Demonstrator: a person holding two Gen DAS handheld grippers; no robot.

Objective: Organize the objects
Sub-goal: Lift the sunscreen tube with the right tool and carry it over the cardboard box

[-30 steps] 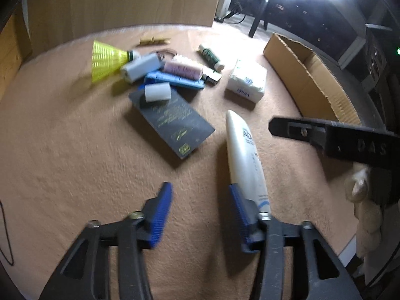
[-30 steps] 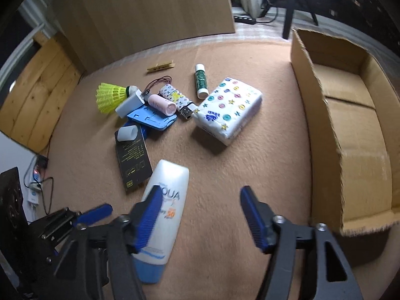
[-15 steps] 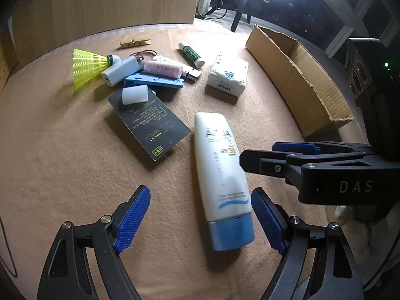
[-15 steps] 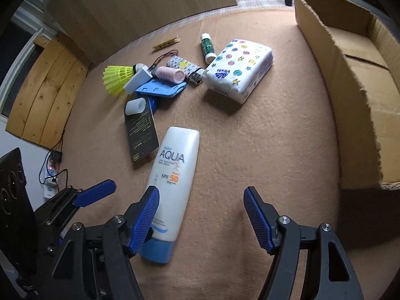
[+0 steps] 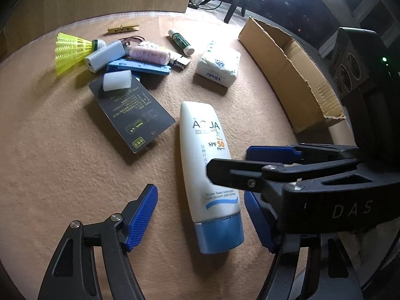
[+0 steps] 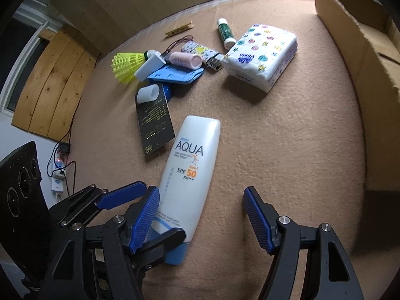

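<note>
The left claw [image 5: 200, 217] closes around the sunscreen tube [image 5: 210, 165] on the desk [image 5: 62, 150], pads not yet touching; right claw [image 6: 201, 221] gapes empty. Next: clamp, carry to the cardboard box [image 6: 362, 75].

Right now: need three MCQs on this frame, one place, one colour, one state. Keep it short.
1. The white block rests on:
A. tissue pack
B. dark card
C. cardboard box

2. Cap colour of the sunscreen tube:
A. blue
B. yellow
C. black

3. Left gripper and the tube:
A. clamped on it
B. tube between its closing jaws, pads off it
C. tube nowhere near

Key:
1 B, it sits on the dark card.
2 A, the cap end is blue.
3 B, gaps show on both sides.
</note>
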